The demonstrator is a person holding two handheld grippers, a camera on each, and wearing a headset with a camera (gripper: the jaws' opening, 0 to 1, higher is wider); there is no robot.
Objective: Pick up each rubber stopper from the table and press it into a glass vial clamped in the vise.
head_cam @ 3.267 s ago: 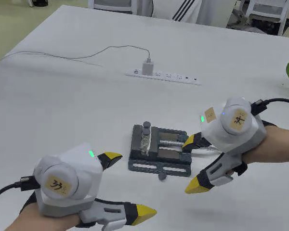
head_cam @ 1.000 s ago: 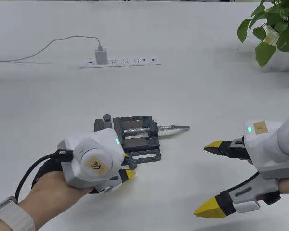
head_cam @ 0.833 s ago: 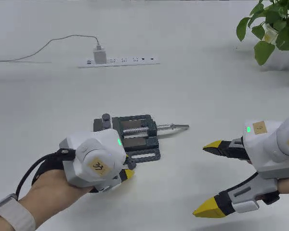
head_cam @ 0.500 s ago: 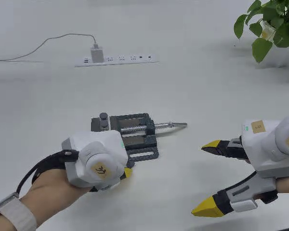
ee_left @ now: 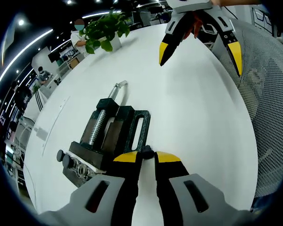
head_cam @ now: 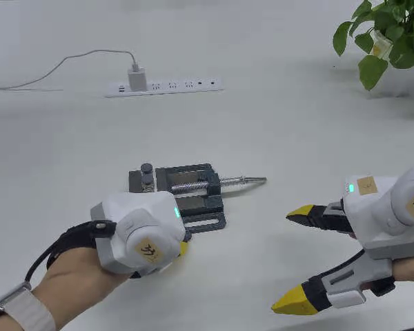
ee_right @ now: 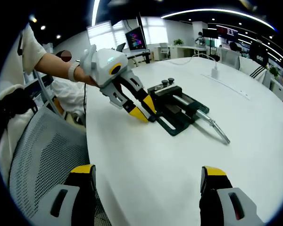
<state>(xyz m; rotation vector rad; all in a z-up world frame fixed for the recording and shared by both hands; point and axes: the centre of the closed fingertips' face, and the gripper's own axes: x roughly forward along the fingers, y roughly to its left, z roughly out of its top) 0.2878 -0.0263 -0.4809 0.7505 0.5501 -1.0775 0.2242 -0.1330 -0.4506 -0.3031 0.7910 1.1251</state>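
Two jaws of my left hand-held gripper (ee_left: 147,157) pinch a rubber stopper (ee_left: 146,151), lower centre, beside the vise (ee_left: 111,136); right hand-held gripper (ee_right: 147,170) gapes wide.

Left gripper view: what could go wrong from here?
1. The left gripper pinches the small dark stopper only at the tips of its fingers, tight against the vise base; it could pop out on lifting.
2. The vials in the vise look already capped, so there may be no open mouth to press it into.
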